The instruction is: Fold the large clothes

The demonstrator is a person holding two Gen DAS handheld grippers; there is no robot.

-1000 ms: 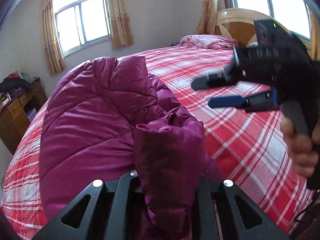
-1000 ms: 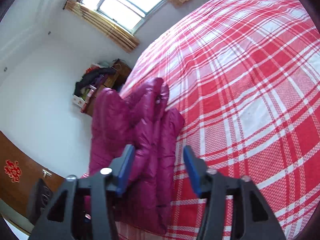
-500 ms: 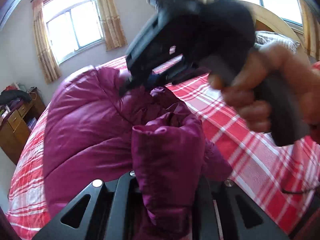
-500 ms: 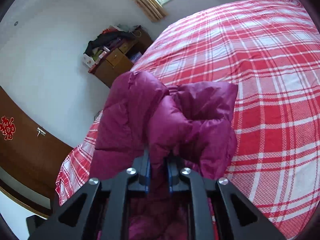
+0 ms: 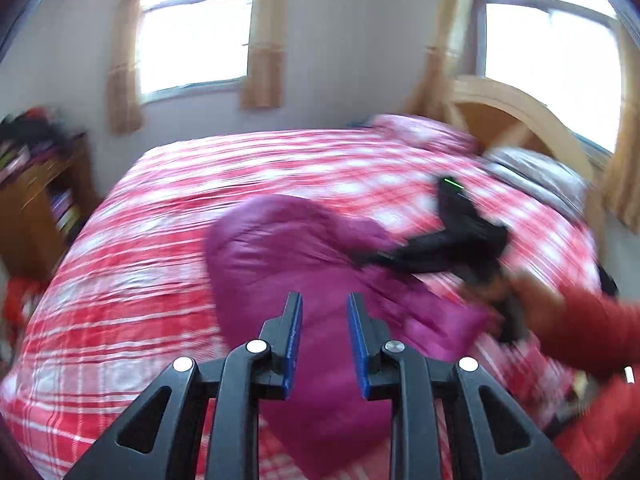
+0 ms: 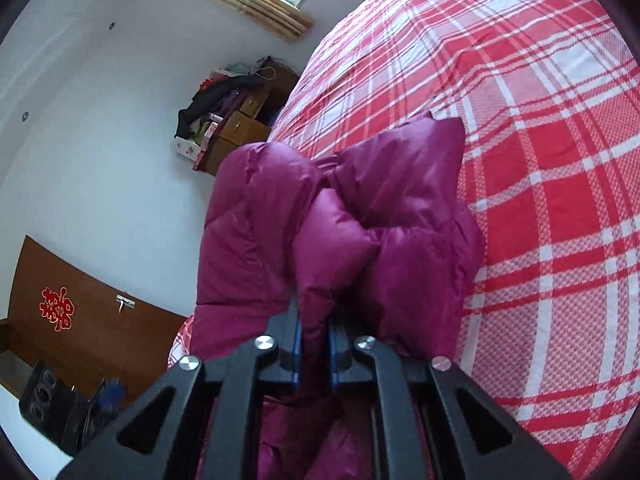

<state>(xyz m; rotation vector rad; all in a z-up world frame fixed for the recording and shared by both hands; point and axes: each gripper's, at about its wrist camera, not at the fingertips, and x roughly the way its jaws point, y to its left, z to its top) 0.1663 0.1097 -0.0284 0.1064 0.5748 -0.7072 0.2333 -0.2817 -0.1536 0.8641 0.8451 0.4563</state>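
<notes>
- Two grippers work over one magenta puffer jacket, which lies bunched on a red-and-white plaid bedspread, toward the near half of the bed.
- Left gripper: its blue-padded jaws are parting, with a clear gap between them and no cloth in that gap; the jacket lies beyond and below the fingertips, not touching them as far as the blurred left wrist view shows.
- Right gripper: clenched tight on a puffy fold of the jacket, the fabric pinched between the two pads and bulging out in front of them.
- In the left wrist view the right gripper shows as a dark, motion-smeared shape at the jacket's right edge, with a small green light on top, held by a hand coming out of a red sleeve.
- Beyond the pinched fold, the right wrist view shows the jacket's quilted panels crumpled in two lobes, one corner pointing out over the plaid.
- Some clutter sits on a wooden drawer unit against the white wall past the bed's far corner.
- Curtained windows stand behind the bed, and a curved wooden headboard rises at its right end, with a pink pillow just before it.
</notes>
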